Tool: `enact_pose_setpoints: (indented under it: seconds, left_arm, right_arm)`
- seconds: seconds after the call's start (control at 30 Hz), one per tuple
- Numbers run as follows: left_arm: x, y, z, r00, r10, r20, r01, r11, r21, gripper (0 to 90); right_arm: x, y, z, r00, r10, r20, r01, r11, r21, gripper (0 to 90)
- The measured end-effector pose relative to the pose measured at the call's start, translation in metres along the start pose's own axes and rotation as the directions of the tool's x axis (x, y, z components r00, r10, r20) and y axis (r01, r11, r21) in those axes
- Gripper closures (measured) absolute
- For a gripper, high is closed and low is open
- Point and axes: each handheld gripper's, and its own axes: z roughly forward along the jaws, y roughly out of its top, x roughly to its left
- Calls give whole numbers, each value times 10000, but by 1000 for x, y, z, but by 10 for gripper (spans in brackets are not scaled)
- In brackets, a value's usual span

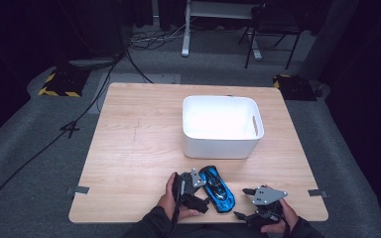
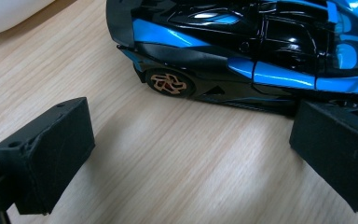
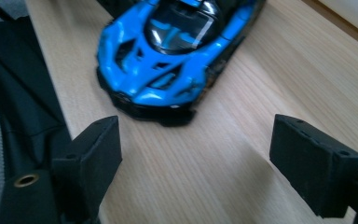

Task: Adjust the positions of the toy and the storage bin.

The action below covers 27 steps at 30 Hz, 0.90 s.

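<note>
Grey carpet and trailing cables surround the pale wooden counter, which carries a white bin just past its middle and a blue and black toy car near the front edge, at about six o'clock from the bin and close to it. To my eye this is the approach before a pick-up: both tools are closing in on the car and neither has hold of it yet, and the bin looks the likely place for it to go. The left gripper sits at the car's nine o'clock, right against its flank; in the left gripper view its jaws stand wide apart with bare wood between them, and the car lies broadside just beyond them, its rear wheel showing. The right gripper lies off at the car's four o'clock, a little apart, pointing at its nose; its jaws are released too, nothing between them, the car's front just ahead in the right gripper view. Next, I would judge, one tool must slide forward until its pads straddle the body, then squeeze across the width, not the length. Both forearms come in low from six o'clock, hands wrapped around the tools and held nearly level over the wood.
</note>
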Motion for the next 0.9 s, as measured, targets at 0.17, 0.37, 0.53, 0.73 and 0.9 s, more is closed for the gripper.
enact_pose_setpoints:
  seconds: [0.17, 0.37, 0.53, 0.73, 0.9]
  left_arm:
    - [-3, 5, 5, 9997, -219, 74, 218, 9997, 73, 0]
    - [-12, 20, 17, 9996, 37, 272, -40, 10000, 84, 0]
    - [-13, 25, 21, 9988, 196, 446, -201, 9997, 102, 0]
    - [0, 11, 9, 9902, 924, 1050, -941, 9955, 116, 1]
    - [19, -8, -7, 9837, 1238, 1305, -1255, 9921, 53, 4]
  right_arm:
    - [1, 4, 5, 9999, -150, 73, 151, 9999, -79, 171]
    - [5, 9, 9, 9991, 30, 416, -27, 10000, -58, 146]
    - [-7, 10, 10, 9956, 401, 847, -403, 9992, 11, 141]
    - [-14, 14, 17, 9972, 482, 571, -493, 9986, 167, 92]
    - [-18, 13, 16, 9974, 627, 358, -634, 9978, 182, 131]
